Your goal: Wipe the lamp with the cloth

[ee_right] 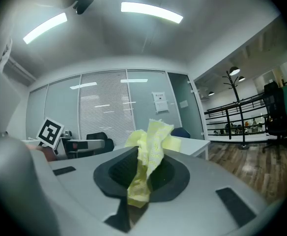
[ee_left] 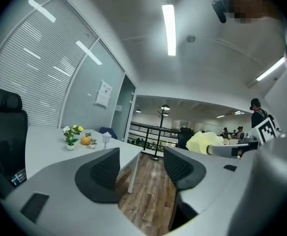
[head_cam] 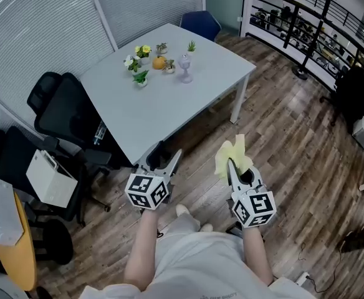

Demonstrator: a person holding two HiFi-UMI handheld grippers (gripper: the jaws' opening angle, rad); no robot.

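A small pale lamp stands on the far part of the white table, next to little potted plants; the left gripper view shows the lamp well ahead. My right gripper is shut on a crumpled yellow cloth, held above the wooden floor short of the table. In the right gripper view the cloth is pinched between the jaws. My left gripper hovers by the table's near corner, open with nothing in it. From the left gripper view the cloth shows at the right.
Black office chairs crowd the table's left side, and a blue chair stands behind it. A small orange sits among the plants. A coat stand and dark shelving are at the back right. Blinds line the left wall.
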